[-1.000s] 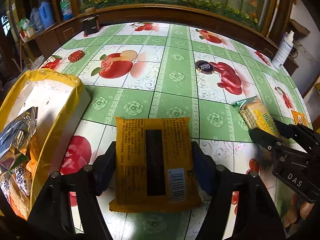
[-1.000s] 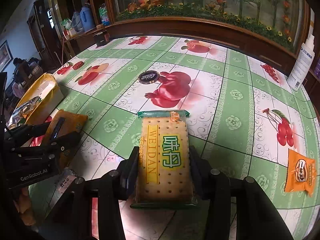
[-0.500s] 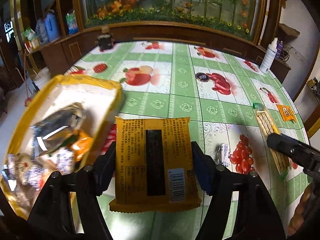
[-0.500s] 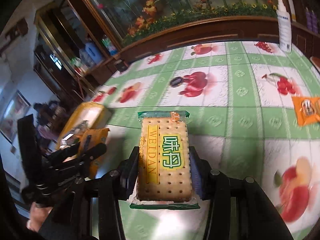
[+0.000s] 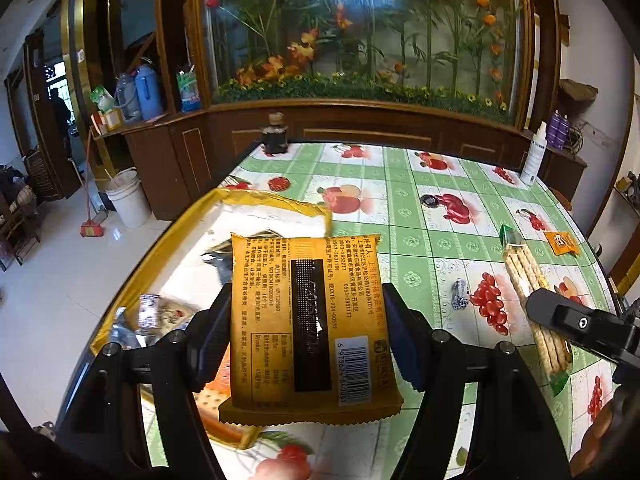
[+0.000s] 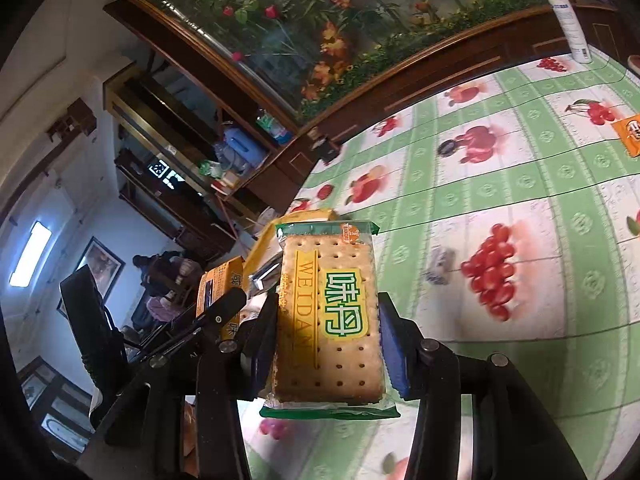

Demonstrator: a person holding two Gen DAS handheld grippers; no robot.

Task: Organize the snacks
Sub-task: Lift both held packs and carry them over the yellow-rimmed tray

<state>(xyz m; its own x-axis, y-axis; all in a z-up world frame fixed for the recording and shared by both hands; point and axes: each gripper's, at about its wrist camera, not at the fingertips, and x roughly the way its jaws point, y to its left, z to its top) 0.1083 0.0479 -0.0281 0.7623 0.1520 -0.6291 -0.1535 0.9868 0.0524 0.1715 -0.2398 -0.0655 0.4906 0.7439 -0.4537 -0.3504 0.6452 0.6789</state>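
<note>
My left gripper (image 5: 308,340) is shut on an orange snack packet (image 5: 308,320) and holds it above the yellow tray (image 5: 168,240), which holds several wrapped snacks. My right gripper (image 6: 326,344) is shut on a green-edged cracker pack (image 6: 328,312) and holds it in the air close to the tray (image 6: 264,240). The cracker pack also shows in the left wrist view (image 5: 532,296), and the orange packet in the right wrist view (image 6: 216,292). A small blue-and-white candy (image 5: 460,294) and a small orange sachet (image 5: 562,242) lie on the table.
The table has a green and white fruit-print cloth (image 5: 400,200). A dark jar (image 5: 275,136) stands at the far edge and a white spray bottle (image 5: 534,160) at the far right. A round dark lid (image 5: 430,200) lies mid-table. A white bucket (image 5: 128,200) stands on the floor left.
Both grippers have lifted and swung left with their packs. The orange packet has gone from beside the tray to over it. The cracker pack has come close to the tray.
</note>
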